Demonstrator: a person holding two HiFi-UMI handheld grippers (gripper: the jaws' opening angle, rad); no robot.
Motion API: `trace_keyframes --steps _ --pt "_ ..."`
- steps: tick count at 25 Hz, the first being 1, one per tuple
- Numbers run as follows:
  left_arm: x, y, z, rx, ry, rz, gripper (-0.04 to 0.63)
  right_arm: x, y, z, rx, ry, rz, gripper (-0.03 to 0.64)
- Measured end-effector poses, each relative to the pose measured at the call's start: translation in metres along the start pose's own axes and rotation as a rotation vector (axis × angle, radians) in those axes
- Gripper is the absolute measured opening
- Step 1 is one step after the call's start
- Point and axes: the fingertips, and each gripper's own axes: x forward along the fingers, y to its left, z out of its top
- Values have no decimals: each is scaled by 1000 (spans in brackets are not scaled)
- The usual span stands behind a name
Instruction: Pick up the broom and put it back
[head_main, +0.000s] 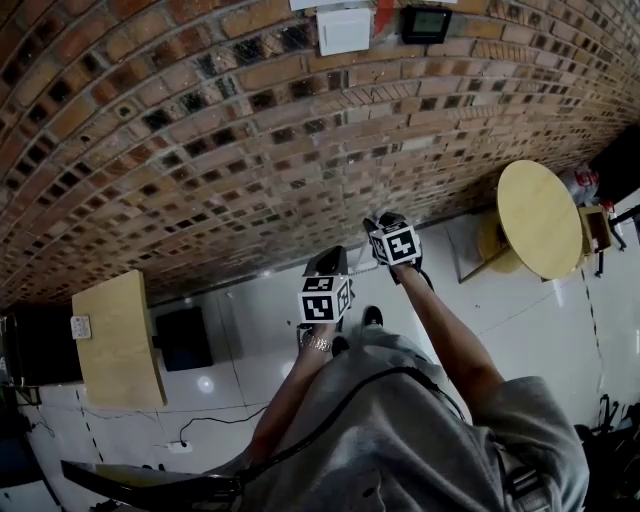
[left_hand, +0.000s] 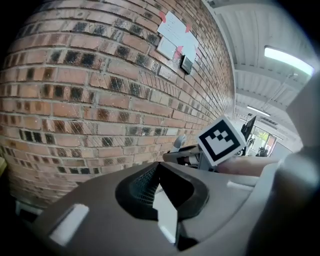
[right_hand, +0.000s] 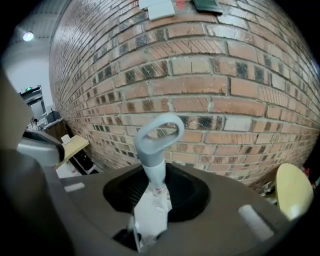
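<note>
The broom shows only as its pale grey handle end with a hanging loop (right_hand: 157, 137). It sticks out forward from my right gripper (right_hand: 150, 202), whose white jaws are shut on the handle just below the loop. In the left gripper view the same loop (left_hand: 179, 142) shows beside the right gripper's marker cube (left_hand: 220, 141), close to the brick wall. My left gripper (left_hand: 162, 197) is a little behind and to the left, its white jaws together with nothing seen between them. In the head view both grippers, left (head_main: 325, 268) and right (head_main: 382, 224), point at the wall. The brush end is hidden.
A brick wall (head_main: 230, 130) fills the front, with a white panel (head_main: 343, 30) and a black device (head_main: 427, 22) mounted on it. A round wooden table (head_main: 540, 215) stands at the right. A rectangular wooden table (head_main: 120, 335) and a black box (head_main: 185, 338) are at the left.
</note>
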Motion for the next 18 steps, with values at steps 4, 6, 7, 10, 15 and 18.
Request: trace_keyframes --steps 4,6,7,10,15,18 --pt "13 15 1 -17 21 33 0 47 -23 -17 6 89 22 95" --pt "22 26 12 -20 13 65 0 72 -39 -24 13 124 25 95" --pt "26 30 17 -21 6 83 0 83 -48 -28 15 137 22 95" --pt "39 40 25 -27 -2 130 0 108 -73 -45 30 161 9 95" --pt "53 55 30 -38 4 186 0 146 -92 -61 50 190 24 95" --pt "65 62 31 -49 18 196 0 163 -102 -51 30 170 42 95"
